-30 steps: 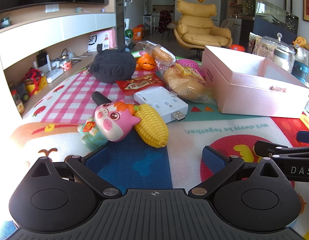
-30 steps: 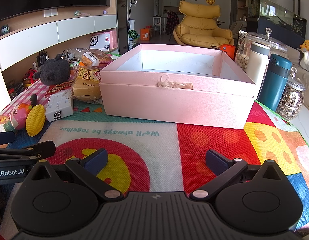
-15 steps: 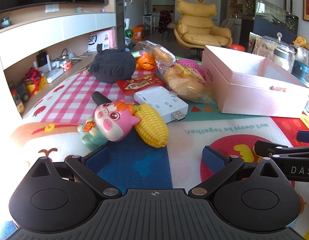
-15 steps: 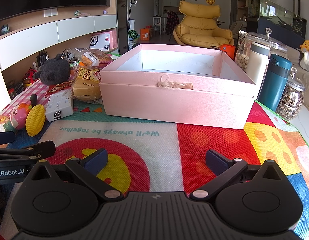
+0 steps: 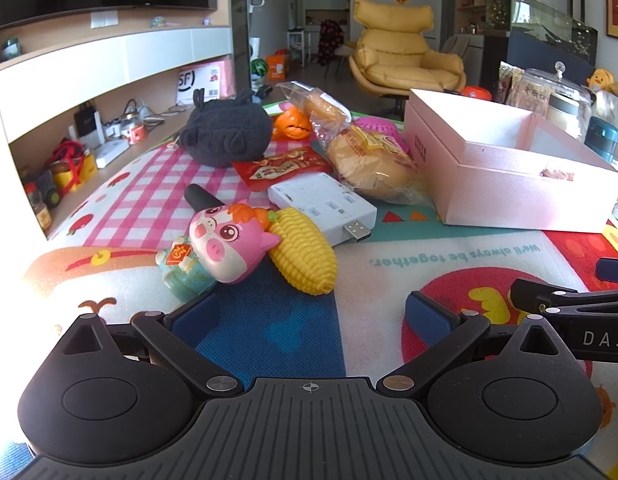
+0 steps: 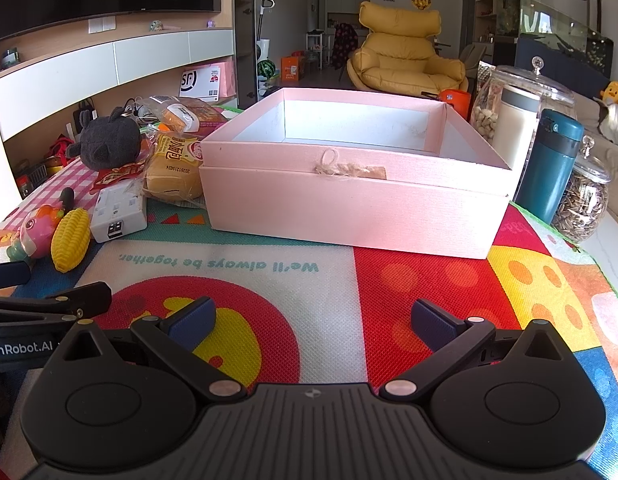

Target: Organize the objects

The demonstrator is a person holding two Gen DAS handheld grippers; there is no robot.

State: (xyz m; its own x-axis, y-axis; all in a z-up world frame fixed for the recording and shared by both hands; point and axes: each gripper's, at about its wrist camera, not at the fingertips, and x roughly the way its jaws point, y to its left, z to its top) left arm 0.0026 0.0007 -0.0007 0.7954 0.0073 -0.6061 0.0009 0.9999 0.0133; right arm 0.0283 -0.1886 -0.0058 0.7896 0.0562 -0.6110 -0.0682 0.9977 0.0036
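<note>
Pig toy [image 5: 225, 246] and corn [image 5: 303, 254]: just beyond our left gripper [image 5: 309, 312]; pink box [image 6: 357, 196]: beyond right gripper [image 6: 313, 320]. Both wide open, empty.

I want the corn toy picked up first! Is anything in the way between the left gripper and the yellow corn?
Nothing visible is. The left gripper is open, and only bare mat lies between it and the corn toy. The pink pig toy leans against the corn's left side.
</note>
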